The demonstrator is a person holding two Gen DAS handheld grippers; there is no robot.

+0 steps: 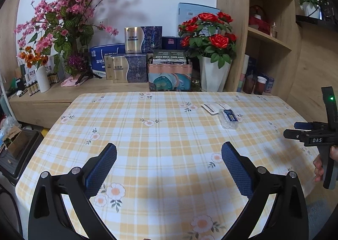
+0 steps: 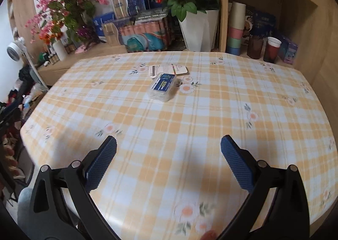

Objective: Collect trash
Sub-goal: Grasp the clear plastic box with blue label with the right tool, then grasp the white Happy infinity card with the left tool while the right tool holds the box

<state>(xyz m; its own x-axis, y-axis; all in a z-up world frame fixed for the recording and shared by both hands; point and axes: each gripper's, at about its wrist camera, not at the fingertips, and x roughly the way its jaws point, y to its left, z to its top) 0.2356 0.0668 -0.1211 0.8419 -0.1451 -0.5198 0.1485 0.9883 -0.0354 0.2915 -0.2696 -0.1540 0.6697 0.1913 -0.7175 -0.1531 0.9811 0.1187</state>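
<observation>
Clear plastic box with a blue label (image 2: 162,86) lies toward the counter's (image 2: 211,126) far edge, touching a flat white card (image 2: 169,69) behind it. It sits straight ahead of the right hand-held gripper (image 2: 168,151), long axis running away. That one is nearer; the left hand-held gripper (image 1: 169,155) is well apart; both are released, empty.

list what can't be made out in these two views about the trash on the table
- Clear plastic packet with the blue label: print too small and blurred in both views.
- Flat white card: its near edge is hidden by the packet in the right wrist view; text unreadable.
- Trash bin: none in view.
- Right claw: cut off by the left wrist view's edge.
</observation>
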